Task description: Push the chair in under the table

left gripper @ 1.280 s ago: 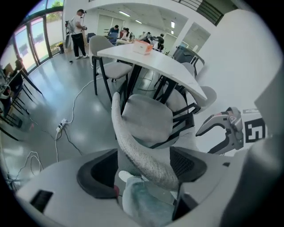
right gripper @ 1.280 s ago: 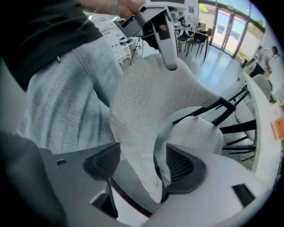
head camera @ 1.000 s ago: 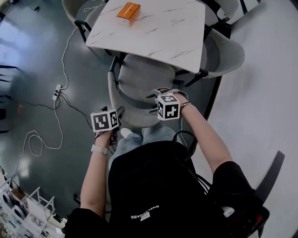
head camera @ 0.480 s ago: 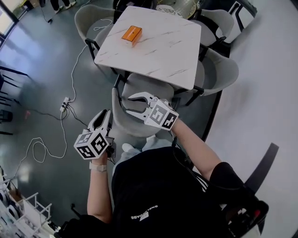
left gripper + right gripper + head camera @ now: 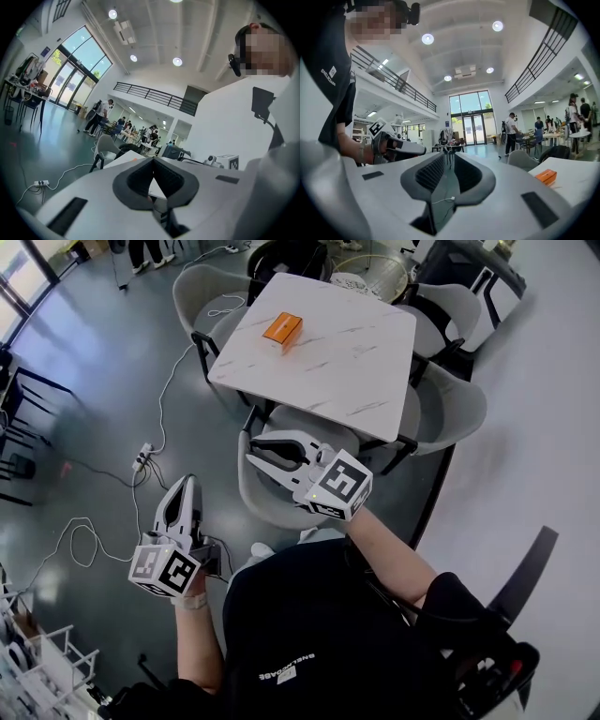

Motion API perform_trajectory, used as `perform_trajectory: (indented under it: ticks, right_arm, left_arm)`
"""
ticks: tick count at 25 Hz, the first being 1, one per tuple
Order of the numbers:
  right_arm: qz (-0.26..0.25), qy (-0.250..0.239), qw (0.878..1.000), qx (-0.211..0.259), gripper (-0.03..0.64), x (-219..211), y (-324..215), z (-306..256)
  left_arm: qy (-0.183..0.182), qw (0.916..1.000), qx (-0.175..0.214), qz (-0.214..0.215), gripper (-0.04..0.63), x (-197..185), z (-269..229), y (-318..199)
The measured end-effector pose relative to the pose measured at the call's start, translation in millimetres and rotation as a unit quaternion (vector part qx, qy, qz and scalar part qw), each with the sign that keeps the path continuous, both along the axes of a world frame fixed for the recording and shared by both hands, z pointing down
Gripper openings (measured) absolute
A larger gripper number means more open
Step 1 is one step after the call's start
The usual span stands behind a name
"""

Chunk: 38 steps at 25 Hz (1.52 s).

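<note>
The grey chair (image 5: 257, 499) stands with its seat tucked beneath the white marble table (image 5: 328, 343), only its curved back showing. An orange box (image 5: 282, 329) lies on the tabletop and also shows in the right gripper view as the orange box (image 5: 545, 176). My right gripper (image 5: 255, 451) hovers above the chair back, pointing left; its jaws are closing, a gap remains and nothing is between them. My left gripper (image 5: 190, 484) is raised over the floor left of the chair, shut and empty. Both grippers are off the chair.
Other grey chairs (image 5: 450, 404) ring the table. A power strip (image 5: 142, 457) and white cables trail over the dark floor at left. A white rack (image 5: 37, 681) stands at bottom left. People (image 5: 511, 131) stand far off in the hall.
Both grippers lifted off the chair back and swung from pointing down to level. The left jaws closed fully and the right jaws narrowed. The chair has stayed under the table.
</note>
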State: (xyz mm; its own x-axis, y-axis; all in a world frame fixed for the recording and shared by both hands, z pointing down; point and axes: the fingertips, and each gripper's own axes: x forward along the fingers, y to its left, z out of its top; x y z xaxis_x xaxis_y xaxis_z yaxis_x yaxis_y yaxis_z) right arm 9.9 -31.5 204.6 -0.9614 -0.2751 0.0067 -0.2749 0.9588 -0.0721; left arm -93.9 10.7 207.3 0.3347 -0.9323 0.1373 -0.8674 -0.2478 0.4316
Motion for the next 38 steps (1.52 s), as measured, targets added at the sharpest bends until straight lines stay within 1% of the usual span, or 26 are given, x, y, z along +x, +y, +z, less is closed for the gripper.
perform_trajectory:
  ticks: [4,8,12,16,18,20,21,25,29,33,38]
  right_arm:
    - [-0.004,-0.038,0.999,-0.006,0.063,-3.3,-1.6,-19.2]
    - [-0.007,-0.057,0.998,-0.012,0.063,-5.1,-6.0,-27.7]
    - [-0.01,-0.073,0.997,-0.027,0.063,-4.2,-6.9,-29.8]
    - [-0.02,-0.089,0.995,-0.027,0.063,-3.8,-2.4,-34.4]
    - [-0.017,-0.097,0.995,-0.02,0.062,-1.8,-1.7,-40.1]
    - [-0.002,-0.099,0.995,-0.01,0.023,1.7,-3.8,-42.9]
    - [0.004,-0.1,0.995,-0.008,0.017,3.8,-4.8,-43.2]
    - [0.011,-0.111,0.993,-0.024,0.015,12.5,-3.8,-42.0]
    - [0.015,-0.112,0.993,-0.029,0.015,17.4,-0.8,-37.7]
    - [0.019,-0.111,0.993,-0.037,0.015,22.4,2.7,-34.0]
    - [0.026,-0.106,0.993,-0.042,0.015,25.5,7.7,-27.6]
  left_arm:
    - [0.004,0.9999,0.002,-0.009,0.005,-12.4,-4.0,-0.5]
    - [0.014,0.9997,-0.001,-0.021,0.006,-16.4,-3.0,-9.1]
    - [0.022,0.9997,0.007,-0.006,0.006,-7.8,-7.0,-18.0]
    - [0.017,0.9998,0.012,-0.001,0.006,-3.6,-12.7,-21.3]
    - [0.017,0.9997,0.016,0.002,0.006,-2.1,-17.1,-22.5]
    - [0.02,0.9996,0.018,0.005,0.006,-0.1,-19.5,-23.4]
    - [0.023,0.9995,0.018,0.008,0.006,1.8,-19.9,-23.5]
    - [0.031,0.999,0.021,0.026,0.006,14.1,-19.3,-20.9]
    - [0.058,0.997,0.022,0.047,0.005,25.8,-15.1,-19.8]
    - [0.05,0.9971,0.007,0.057,0.006,32.9,-9.7,-20.1]
    - [0.05,0.9967,-0.006,0.064,0.006,35.3,-1.5,-18.3]
